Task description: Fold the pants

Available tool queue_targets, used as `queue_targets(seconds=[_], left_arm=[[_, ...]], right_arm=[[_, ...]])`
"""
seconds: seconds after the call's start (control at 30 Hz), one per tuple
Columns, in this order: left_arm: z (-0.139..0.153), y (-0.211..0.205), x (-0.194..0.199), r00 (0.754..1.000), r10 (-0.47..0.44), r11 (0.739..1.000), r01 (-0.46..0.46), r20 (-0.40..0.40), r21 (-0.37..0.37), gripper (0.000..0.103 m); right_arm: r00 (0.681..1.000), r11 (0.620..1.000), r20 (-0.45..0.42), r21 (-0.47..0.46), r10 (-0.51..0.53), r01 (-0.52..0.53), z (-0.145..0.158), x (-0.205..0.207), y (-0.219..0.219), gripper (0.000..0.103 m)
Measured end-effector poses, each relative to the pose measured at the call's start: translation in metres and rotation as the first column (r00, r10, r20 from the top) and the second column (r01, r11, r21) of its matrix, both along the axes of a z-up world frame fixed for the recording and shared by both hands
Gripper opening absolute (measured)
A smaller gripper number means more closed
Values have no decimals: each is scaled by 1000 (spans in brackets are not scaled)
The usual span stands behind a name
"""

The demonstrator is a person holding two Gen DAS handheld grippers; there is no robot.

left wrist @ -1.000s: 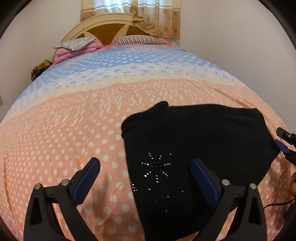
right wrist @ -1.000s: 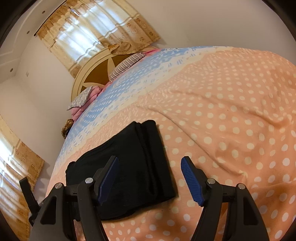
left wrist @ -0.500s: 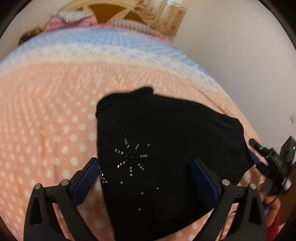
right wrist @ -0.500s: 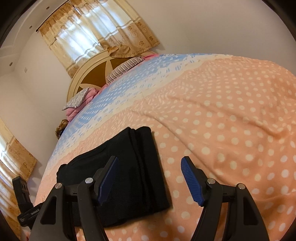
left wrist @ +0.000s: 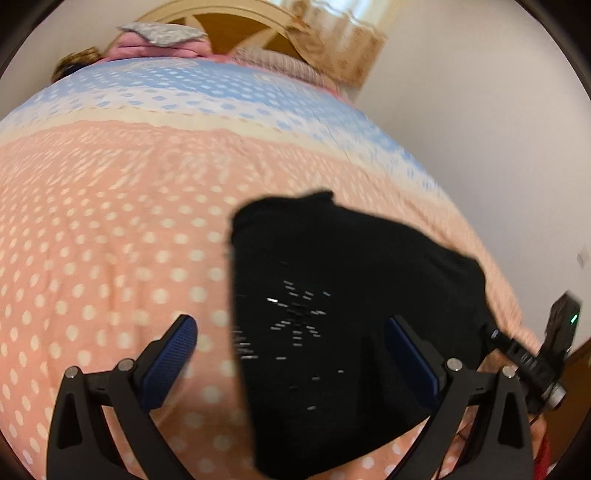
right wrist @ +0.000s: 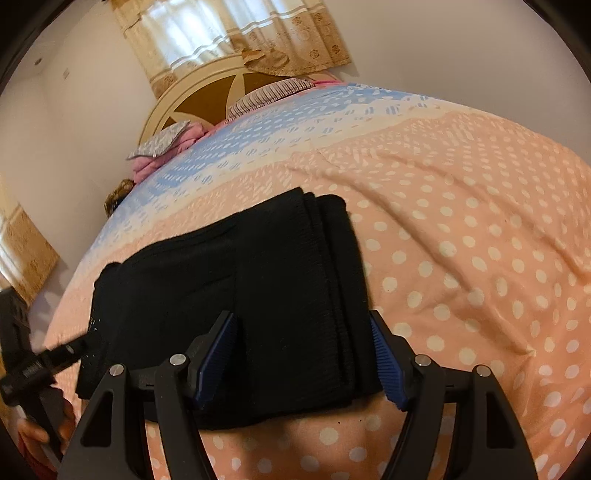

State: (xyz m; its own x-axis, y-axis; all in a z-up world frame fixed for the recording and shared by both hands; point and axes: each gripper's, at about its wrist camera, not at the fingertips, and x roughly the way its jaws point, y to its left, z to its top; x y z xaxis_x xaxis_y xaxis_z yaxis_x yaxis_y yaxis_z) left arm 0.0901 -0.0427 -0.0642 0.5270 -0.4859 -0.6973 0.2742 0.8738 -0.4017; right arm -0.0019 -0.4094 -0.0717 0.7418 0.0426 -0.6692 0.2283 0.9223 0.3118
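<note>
The black pants (left wrist: 343, 302) lie folded in a flat rectangle on the bed, with a small rhinestone star on the top layer. My left gripper (left wrist: 291, 354) is open above their near left edge, holding nothing. In the right wrist view the pants (right wrist: 258, 273) show stacked folded edges on their right side. My right gripper (right wrist: 303, 354) is open over their near right end, its jaws straddling the fabric without closing. The right gripper also shows at the right edge of the left wrist view (left wrist: 532, 350).
The bed has a peach polka-dot and blue cover (right wrist: 461, 229). Pillows (right wrist: 273, 94) and a pink bundle (right wrist: 166, 155) lie against the rounded headboard (right wrist: 207, 107). Curtains (right wrist: 229, 33) hang behind. White walls lie to the right of the bed.
Both grippers have swung and come in over the pants. The right gripper now straddles the folded right end; the left view has tilted and blurred. The pants have not moved.
</note>
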Motion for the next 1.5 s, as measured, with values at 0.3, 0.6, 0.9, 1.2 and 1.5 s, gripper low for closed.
queue_targets(seconds=[0.3, 0.6, 0.9, 1.2, 1.5], left_arm=[[-11, 10, -3, 998, 32, 999, -33, -47, -27, 103], [-4, -16, -16, 996, -74, 996, 72, -50, -50, 80], [6, -12, -16, 999, -31, 997, 29, -34, -65, 17], [-13, -6, -4, 993, 18, 993, -31, -115, -114, 52], [-6, -36, -13, 999, -16, 1000, 17, -49, 20, 34]], right_arm=[[998, 984, 10, -170, 55, -53, 5, 2, 26, 39], [998, 991, 22, -124, 59, -56, 4, 2, 18, 37], [998, 989, 33, -137, 51, -46, 5, 0, 22, 37], [998, 989, 35, -140, 46, -41, 6, -2, 24, 36], [999, 993, 31, -115, 41, -38, 5, -2, 22, 37]])
